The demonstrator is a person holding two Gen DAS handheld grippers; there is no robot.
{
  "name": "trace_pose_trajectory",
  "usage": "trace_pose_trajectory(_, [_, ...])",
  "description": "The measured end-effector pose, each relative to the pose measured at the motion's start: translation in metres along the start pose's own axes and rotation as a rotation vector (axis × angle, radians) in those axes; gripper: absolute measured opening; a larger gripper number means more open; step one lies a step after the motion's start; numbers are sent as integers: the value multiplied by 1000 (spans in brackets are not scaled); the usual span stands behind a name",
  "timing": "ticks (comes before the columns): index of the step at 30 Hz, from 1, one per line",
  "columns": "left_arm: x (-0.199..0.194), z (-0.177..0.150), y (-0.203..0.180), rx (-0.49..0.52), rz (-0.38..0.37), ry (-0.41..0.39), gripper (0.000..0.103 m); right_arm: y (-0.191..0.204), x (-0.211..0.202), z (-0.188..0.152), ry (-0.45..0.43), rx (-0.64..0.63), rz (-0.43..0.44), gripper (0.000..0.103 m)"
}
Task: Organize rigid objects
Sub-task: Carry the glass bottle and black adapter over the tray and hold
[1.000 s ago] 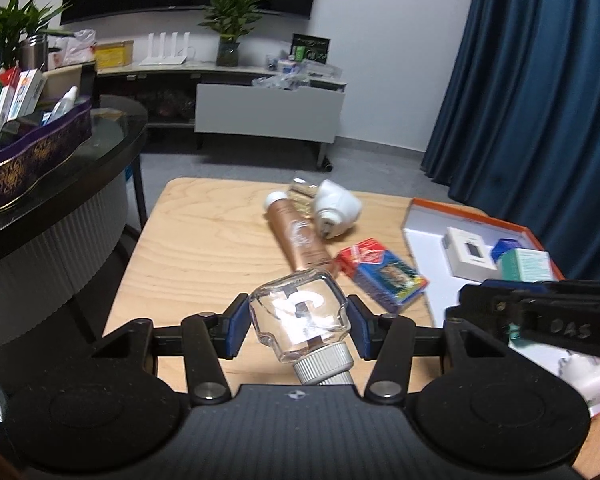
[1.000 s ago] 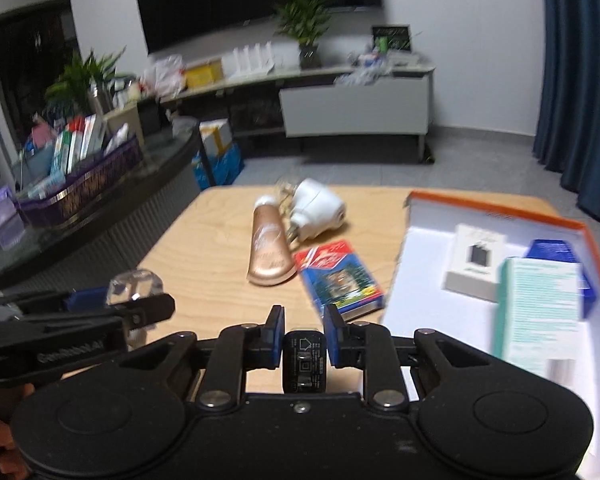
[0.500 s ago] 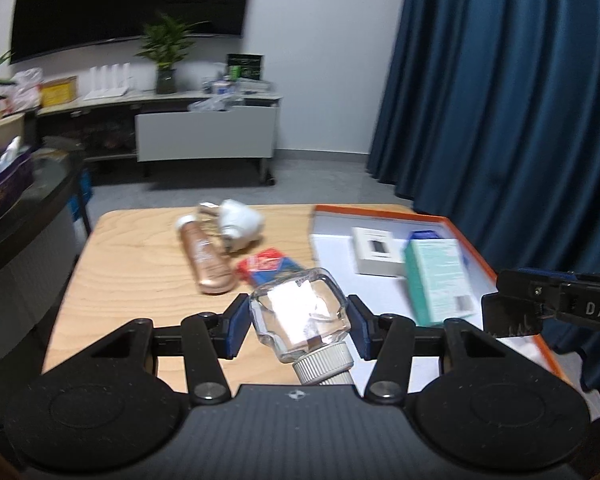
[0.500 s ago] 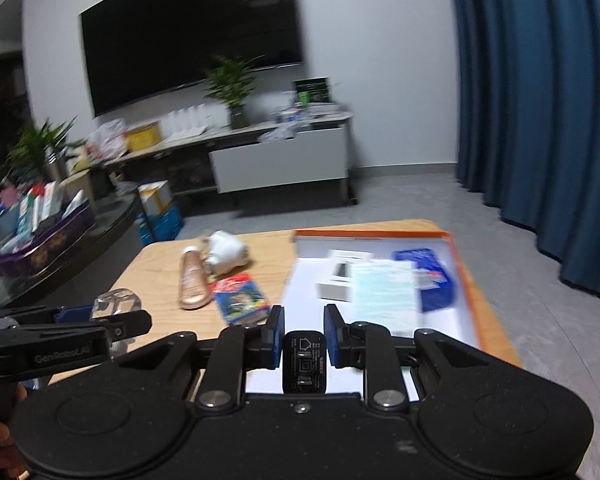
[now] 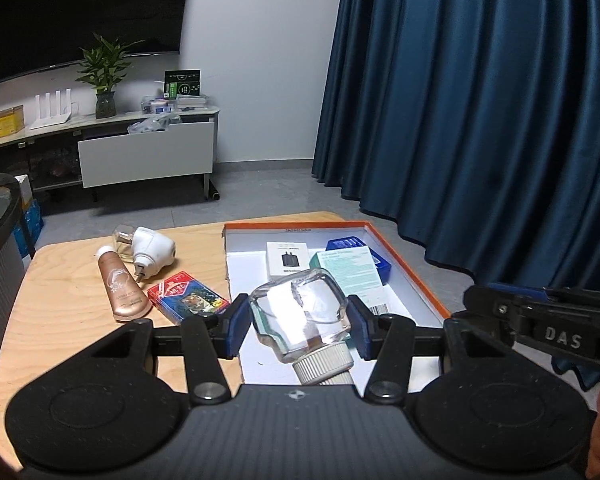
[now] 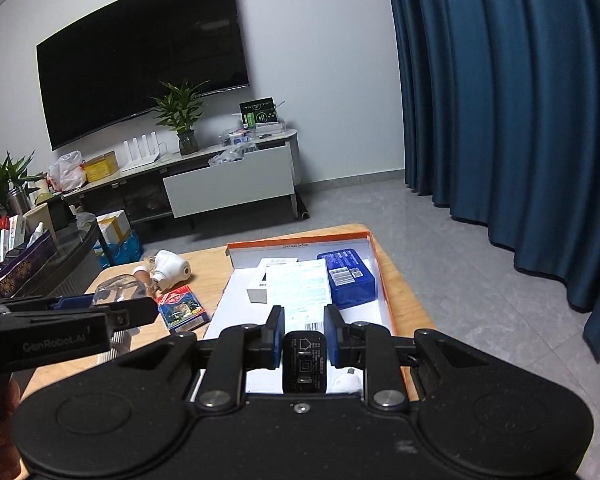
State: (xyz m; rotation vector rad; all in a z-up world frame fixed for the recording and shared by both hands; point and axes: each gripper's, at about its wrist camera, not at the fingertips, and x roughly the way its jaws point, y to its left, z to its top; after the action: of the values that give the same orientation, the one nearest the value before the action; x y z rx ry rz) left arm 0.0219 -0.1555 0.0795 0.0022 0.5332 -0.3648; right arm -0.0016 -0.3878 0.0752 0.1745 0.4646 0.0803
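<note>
My left gripper point(image 5: 298, 326) is shut on a clear glass bottle point(image 5: 300, 316) with a ribbed white cap, held above the near left part of the orange-rimmed white tray point(image 5: 404, 264). My right gripper point(image 6: 303, 330) stands above the tray's near end point(image 6: 380, 276); a black charger point(image 6: 304, 362) sits between its blue pads, and the jaws have a small gap to it. The tray holds a white adapter box point(image 5: 287, 260), a pale green box point(image 5: 348, 268) and a blue box point(image 5: 380, 264).
On the wooden table point(image 5: 60, 320) left of the tray lie a copper tube point(image 5: 120, 292), a white plug-in device point(image 5: 152, 250) and a red and blue card pack point(image 5: 186, 302). A blue curtain point(image 5: 480, 120) hangs to the right.
Both grippers have swung right from over the table to over the tray, each with its object. The right jaws look slightly wider around the charger.
</note>
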Motion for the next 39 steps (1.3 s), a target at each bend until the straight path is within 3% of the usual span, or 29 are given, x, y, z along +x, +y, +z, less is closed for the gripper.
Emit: trace_pose_trajectory(39, [-10,-5,-3,-35,12,-15,52,2,-5,-4,-11,-4,20,27])
